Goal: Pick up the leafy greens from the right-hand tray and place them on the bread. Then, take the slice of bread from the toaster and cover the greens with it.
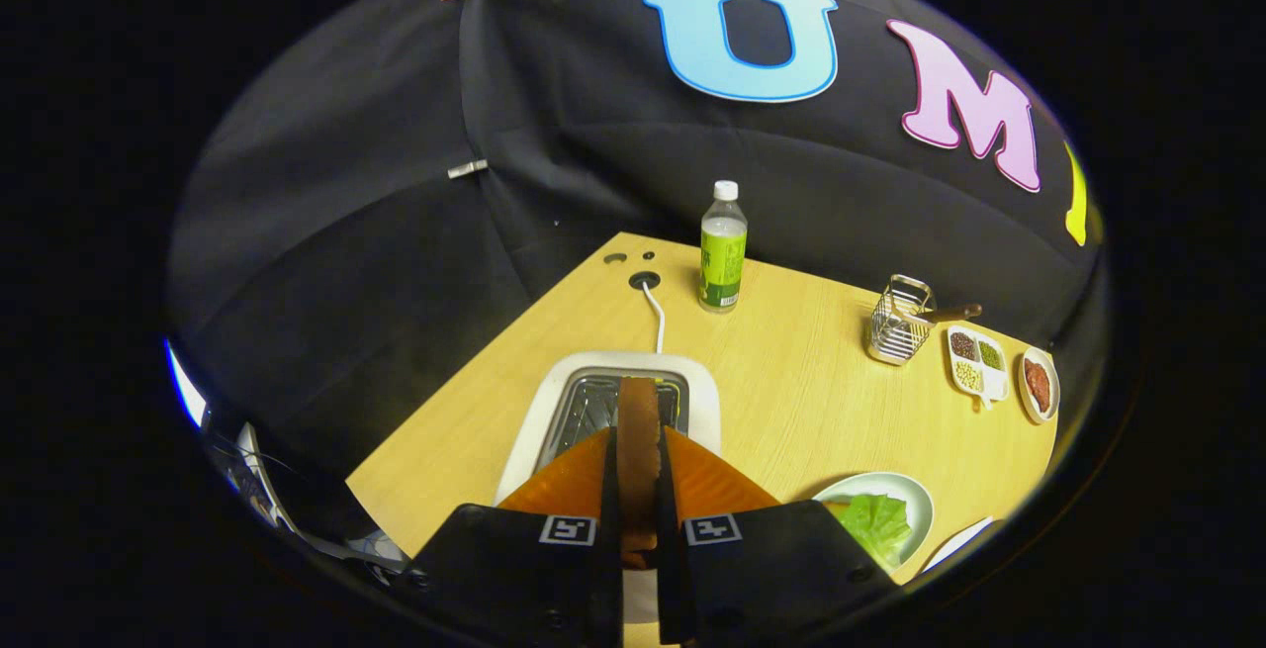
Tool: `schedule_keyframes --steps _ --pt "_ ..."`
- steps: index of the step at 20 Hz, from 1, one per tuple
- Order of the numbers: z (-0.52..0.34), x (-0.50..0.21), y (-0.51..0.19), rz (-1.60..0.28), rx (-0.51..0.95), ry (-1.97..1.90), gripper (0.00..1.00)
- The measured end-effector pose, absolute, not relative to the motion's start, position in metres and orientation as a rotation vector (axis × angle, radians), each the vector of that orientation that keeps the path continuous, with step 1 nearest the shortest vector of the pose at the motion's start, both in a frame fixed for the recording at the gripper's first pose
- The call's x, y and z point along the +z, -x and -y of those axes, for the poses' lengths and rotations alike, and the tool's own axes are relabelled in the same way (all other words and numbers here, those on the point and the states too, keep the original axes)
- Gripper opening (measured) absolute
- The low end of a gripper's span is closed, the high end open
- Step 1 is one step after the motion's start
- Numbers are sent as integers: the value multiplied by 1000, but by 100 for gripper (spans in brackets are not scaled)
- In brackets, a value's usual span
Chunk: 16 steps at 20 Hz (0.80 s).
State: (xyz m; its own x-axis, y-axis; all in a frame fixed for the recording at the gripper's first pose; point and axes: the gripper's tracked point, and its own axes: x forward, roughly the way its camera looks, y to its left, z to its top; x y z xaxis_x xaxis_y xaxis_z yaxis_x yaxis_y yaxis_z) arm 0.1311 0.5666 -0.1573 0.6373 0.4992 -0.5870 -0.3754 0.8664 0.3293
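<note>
My gripper (639, 475) is shut on a brown slice of bread (638, 440), held edge-on between the two orange fingers (569, 482). The slice hangs just above the white toaster (704, 401), whose open metal slot (593, 406) lies right beneath and ahead of the fingers. To the right of the fingers a pale green plate (905, 490) carries a leaf of greens (875, 521), with a strip of bread showing under the leaf's far edge.
The toaster's white cord (657, 317) runs to a hole in the wooden table (791, 381). Beyond stand a green-labelled bottle (723, 247), a wire utensil holder (898, 320), a divided dish of beans (977, 363) and a small dish (1039, 384). Another white tray edge (959, 541) lies at right.
</note>
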Motion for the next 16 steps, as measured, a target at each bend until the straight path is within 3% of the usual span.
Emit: schedule_keyframes --steps 10,16 --pt "-486 -59 -127 -570 520 -351 18" --pt "-396 -72 -128 -568 413 -383 18"
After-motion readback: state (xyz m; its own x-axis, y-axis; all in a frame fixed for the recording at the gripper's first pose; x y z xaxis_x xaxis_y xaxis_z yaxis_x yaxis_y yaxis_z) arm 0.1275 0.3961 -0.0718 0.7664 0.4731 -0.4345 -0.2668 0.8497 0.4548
